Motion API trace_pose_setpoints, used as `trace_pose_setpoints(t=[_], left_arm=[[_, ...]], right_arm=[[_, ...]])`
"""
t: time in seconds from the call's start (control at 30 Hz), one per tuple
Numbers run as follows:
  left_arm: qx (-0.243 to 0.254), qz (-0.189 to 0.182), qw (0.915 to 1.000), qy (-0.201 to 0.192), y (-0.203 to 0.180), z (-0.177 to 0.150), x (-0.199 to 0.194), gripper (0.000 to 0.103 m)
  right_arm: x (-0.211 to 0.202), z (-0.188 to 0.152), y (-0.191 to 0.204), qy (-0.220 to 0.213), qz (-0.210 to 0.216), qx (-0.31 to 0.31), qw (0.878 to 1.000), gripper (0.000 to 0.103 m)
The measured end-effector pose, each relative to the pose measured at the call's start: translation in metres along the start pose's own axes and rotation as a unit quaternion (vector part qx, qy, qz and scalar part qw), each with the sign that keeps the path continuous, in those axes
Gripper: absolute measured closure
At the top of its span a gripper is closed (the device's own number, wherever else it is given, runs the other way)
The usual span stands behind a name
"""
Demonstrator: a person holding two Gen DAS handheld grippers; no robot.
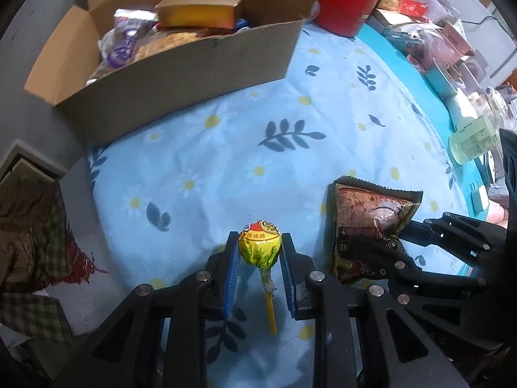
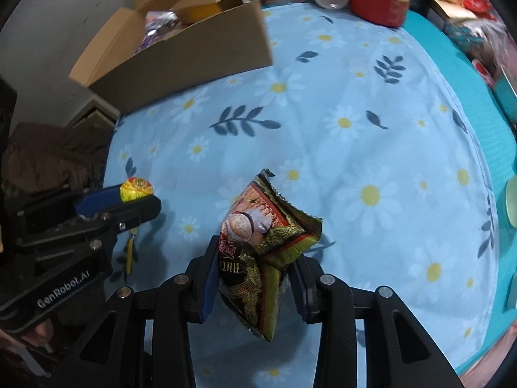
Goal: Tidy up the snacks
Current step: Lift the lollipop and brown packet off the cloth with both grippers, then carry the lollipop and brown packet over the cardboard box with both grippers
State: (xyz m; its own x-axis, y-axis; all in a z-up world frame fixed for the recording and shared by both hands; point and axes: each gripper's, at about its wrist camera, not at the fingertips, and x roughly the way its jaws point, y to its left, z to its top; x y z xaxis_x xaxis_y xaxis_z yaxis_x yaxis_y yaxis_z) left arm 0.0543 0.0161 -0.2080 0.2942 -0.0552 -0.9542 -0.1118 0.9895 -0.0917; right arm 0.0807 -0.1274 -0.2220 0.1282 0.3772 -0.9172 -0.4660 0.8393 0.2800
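Note:
My left gripper [image 1: 259, 242] is shut on a yellow-wrapped lollipop [image 1: 260, 246], its yellow stick hanging down, held above the blue flowered bedspread [image 1: 290, 123]. My right gripper [image 2: 253, 258] is shut on a brown and green snack packet [image 2: 258, 242], also lifted off the bedspread. The packet [image 1: 365, 226] and right gripper show at the right of the left wrist view; the lollipop [image 2: 137, 189] and left gripper [image 2: 129, 200] show at the left of the right wrist view. An open cardboard box [image 1: 181, 64] with several snacks inside stands at the far left; it also shows in the right wrist view [image 2: 181, 58].
A red container [image 1: 349, 0] stands behind the box. Cluttered packages [image 1: 429, 26] and a clear bottle [image 1: 473, 140] line the right side beyond the teal edge. Brown checked cloth [image 1: 32, 242] and a drawer unit [image 1: 26, 165] lie at the left off the bed.

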Motion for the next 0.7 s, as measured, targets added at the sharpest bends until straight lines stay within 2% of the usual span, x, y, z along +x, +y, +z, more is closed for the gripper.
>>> trace_pose_setpoints(t=[0.2,0.33,0.47,0.53,0.7], left_arm=[[-0.011,0.002,0.9999,0.002,0.010,-0.007,-0.001,0.079],[-0.016,0.002,0.9999,0.005,0.013,-0.010,-0.002,0.079],[-0.026,-0.008,0.9996,0.008,0.018,-0.014,-0.004,0.079],[-0.025,-0.008,0.9996,0.007,0.020,-0.015,-0.006,0.079],[-0.013,-0.010,0.9999,-0.001,0.023,-0.015,-0.019,0.079]], right_arm=[[0.015,-0.001,0.005,0.014,-0.006,-0.008,1.000,0.050],[0.021,-0.002,0.009,0.011,-0.014,-0.011,1.000,0.044],[0.023,-0.005,0.018,0.007,-0.033,-0.022,0.999,0.046],[0.022,-0.006,0.019,0.002,-0.030,-0.013,0.999,0.053],[0.018,-0.007,0.027,0.004,-0.026,-0.002,1.000,0.056]])
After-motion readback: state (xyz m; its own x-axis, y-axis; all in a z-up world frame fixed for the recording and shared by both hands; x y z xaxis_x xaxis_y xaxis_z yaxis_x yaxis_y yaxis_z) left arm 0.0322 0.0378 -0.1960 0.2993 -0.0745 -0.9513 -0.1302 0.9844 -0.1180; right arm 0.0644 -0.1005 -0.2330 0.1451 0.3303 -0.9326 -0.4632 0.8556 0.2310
